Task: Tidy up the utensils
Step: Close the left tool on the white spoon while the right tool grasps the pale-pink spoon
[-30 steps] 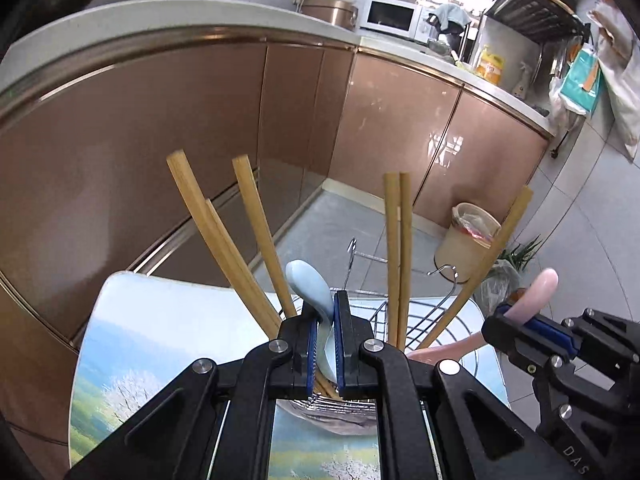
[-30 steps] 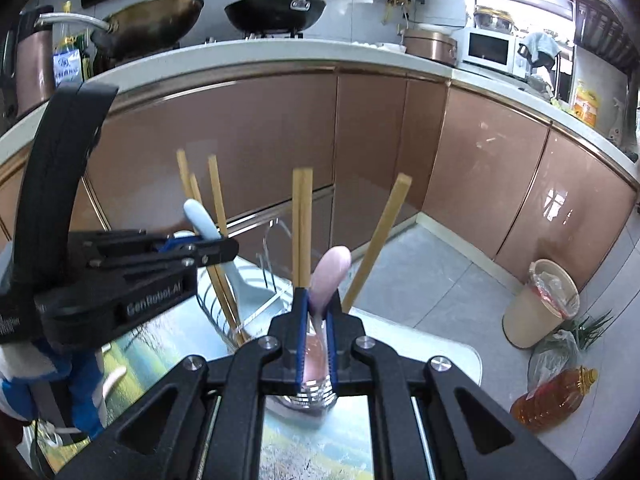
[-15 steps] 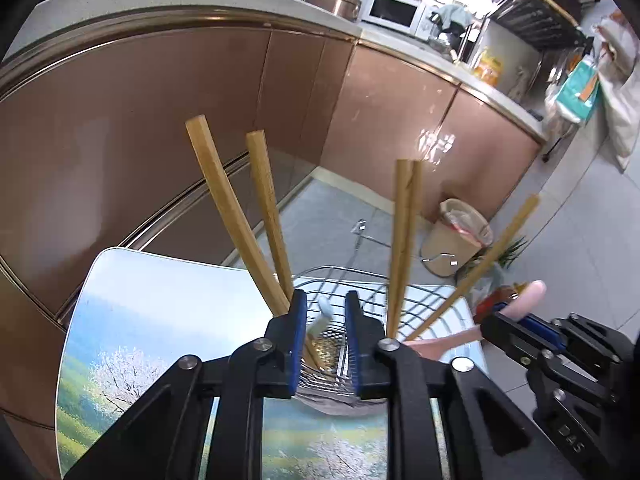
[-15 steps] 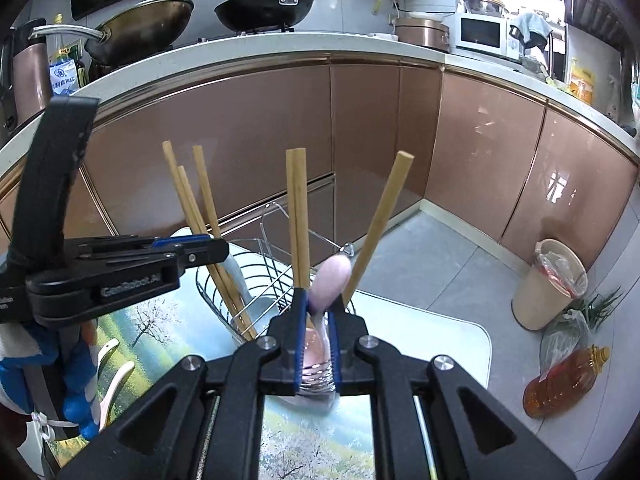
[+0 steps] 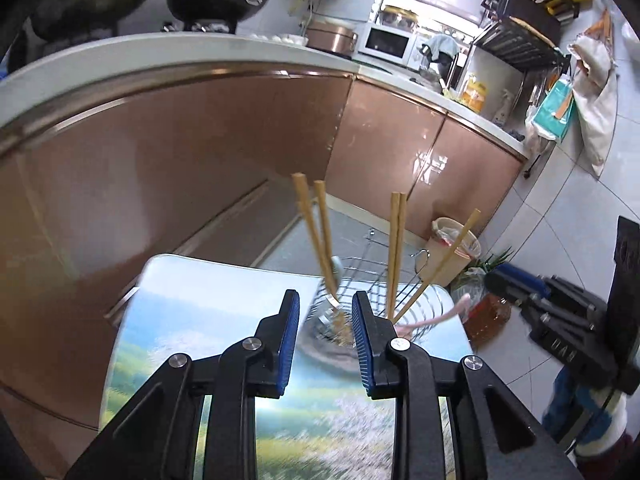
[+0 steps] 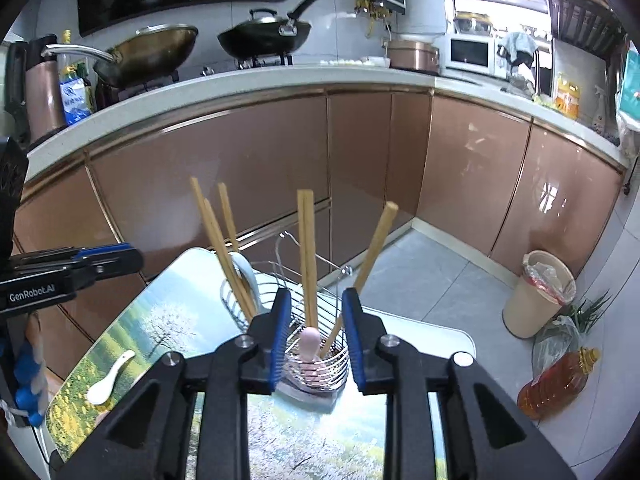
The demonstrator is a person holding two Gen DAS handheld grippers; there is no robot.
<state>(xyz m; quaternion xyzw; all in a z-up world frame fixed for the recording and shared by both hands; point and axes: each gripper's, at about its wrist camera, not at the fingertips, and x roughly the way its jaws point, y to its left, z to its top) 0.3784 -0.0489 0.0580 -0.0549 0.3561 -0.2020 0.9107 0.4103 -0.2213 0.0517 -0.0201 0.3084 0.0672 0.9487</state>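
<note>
Right up close, the left gripper (image 5: pixel 325 312) has just been opening, blue pads apart with nothing between them, only the wire holder (image 6: pixel 336 360) in line beyond the tips. Same on the other side: the right gripper (image 6: pixel 312 312) has just been opening too, jaws apart, and the pink spoon (image 6: pixel 310 344) stands in the holder's near compartment, clear of both pads. The blue spoon (image 6: pixel 246 276) sits in the far-left compartment, tucked against the wooden chopsticks (image 6: pixel 218 248); more chopsticks stand upright in the middle and one leans out to the right. So two spoons look freshly dropped in, and this reads as the release-and-back-away step. Next in line looks to be the white spoon (image 6: pixel 108 380), lying flat on the printed table mat (image 6: pixel 168 320) near the left gripper's side; lifting it calls for a low approach, since it lies flush. Watch those leaning chopsticks above the holder, they crowd any return path. Further off, a bin (image 6: pixel 536 296) and an oil bottle (image 6: pixel 556 380) on the floor, then woks on the counter
</note>
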